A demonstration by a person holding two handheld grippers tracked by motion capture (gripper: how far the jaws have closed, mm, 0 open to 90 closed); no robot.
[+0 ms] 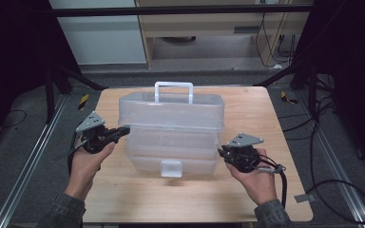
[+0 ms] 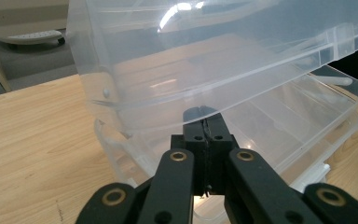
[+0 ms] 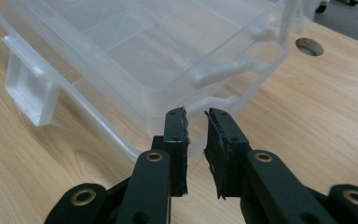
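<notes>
A clear plastic storage box (image 1: 171, 128) with a white carry handle (image 1: 173, 90) and a front latch (image 1: 171, 168) stands mid-table. In the left gripper view its upper part (image 2: 205, 56) is tilted up over the divided lower tray (image 2: 284, 126). My left gripper (image 1: 125, 130) is shut, and its tips (image 2: 204, 116) sit against the raised part's rim at the box's left side. I cannot tell whether they pinch the rim. My right gripper (image 1: 220, 152) is at the box's right front corner. Its jaws (image 3: 196, 116) stand slightly apart beside the tray (image 3: 158, 56) rim with nothing between them.
The wooden table (image 1: 180, 199) has a round cable hole (image 3: 309, 45) past the box. Black frame bars and cables lie on the floor around it. A cabinet (image 1: 218, 28) stands at the back. The latch (image 3: 28, 93) juts from the tray's front.
</notes>
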